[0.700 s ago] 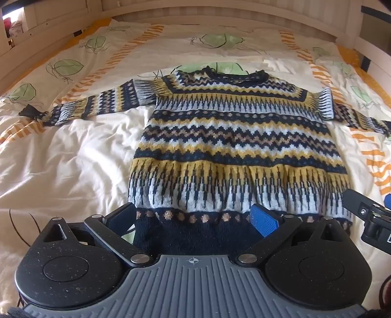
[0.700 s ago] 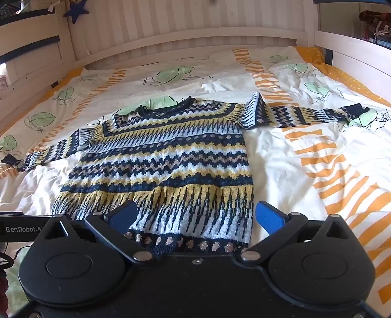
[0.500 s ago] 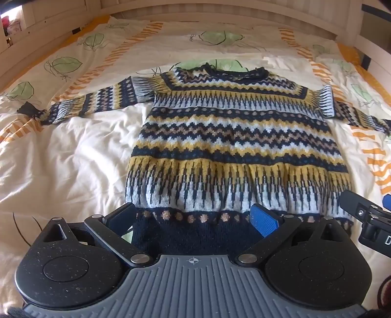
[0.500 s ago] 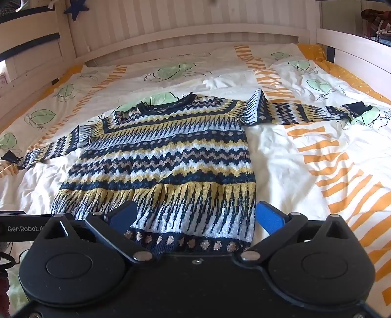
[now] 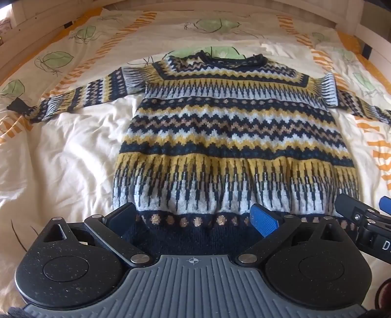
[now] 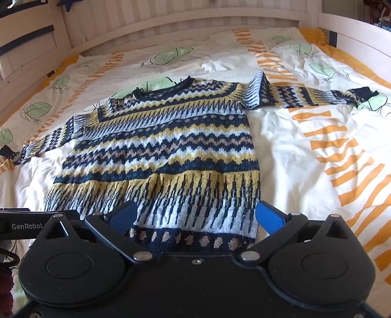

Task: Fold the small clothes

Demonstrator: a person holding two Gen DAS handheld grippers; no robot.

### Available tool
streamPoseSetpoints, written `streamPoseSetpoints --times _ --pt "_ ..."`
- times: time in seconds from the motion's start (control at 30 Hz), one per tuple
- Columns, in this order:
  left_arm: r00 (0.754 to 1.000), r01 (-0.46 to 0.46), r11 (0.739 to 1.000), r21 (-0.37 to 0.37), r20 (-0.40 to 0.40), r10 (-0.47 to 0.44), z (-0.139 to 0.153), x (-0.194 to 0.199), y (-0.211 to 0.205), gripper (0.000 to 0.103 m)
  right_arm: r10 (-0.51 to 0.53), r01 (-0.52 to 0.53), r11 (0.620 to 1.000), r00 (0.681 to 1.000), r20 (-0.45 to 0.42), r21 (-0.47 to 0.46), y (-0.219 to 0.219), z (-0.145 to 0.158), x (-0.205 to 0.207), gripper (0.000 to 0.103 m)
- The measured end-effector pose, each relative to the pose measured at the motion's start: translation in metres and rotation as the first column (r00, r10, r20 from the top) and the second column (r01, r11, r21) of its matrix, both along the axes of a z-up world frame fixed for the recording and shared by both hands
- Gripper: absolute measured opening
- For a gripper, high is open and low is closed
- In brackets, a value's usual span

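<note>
Nearest to the left wrist camera, the left tongs stand wide apart with nothing between the blue pads, just over the dark hem of the sweater. At the right edge of that view a part of the right tongs shows, close beside the hem corner.

In the right wrist view the right tongs are also spread wide and hold nothing — the hem on the sweater's right side lies under the gap between the pads.

The sweater lies flat and unfolded on the bed, front up, hem toward the cameras and neck away from them. It is knitted in navy, yellow, white and tan bands of zigzags and dots. Both sleeves are stretched out sideways — one cuff reaches far left, the other cuff far right.

Under it is a cream duvet cover with orange stripes and green leaves. Beyond stands the white slatted bed frame.
</note>
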State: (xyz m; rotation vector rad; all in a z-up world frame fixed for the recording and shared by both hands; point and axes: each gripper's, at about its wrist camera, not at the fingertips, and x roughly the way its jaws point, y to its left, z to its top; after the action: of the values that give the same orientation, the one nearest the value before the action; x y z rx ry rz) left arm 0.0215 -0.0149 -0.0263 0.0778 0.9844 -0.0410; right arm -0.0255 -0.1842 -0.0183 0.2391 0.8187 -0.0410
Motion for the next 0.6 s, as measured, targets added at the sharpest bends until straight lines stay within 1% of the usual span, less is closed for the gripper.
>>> streamPoseSetpoints --times 0.3,0.47,0.6 --pt "0.999 0.003 1.0 0.005 -0.032 -0.003 -0.007 0.01 -0.005 0.101 -0.007 0.008 1.0 1.0 -0.023 0.014 -0.006 -0.004 0.007 0.102" --pt "0.997 0.006 1.0 0.01 -0.072 -0.005 -0.013 0.019 -0.009 0.101 -0.01 0.011 1.0 1.0 -0.028 0.019 -0.009 -0.004 0.014 0.102" --pt "0.997 0.007 1.0 0.006 -0.073 -0.006 -0.016 0.024 -0.01 0.101 -0.011 0.011 1.0 0.999 -0.03 0.021 -0.009 -0.005 0.016 0.102"
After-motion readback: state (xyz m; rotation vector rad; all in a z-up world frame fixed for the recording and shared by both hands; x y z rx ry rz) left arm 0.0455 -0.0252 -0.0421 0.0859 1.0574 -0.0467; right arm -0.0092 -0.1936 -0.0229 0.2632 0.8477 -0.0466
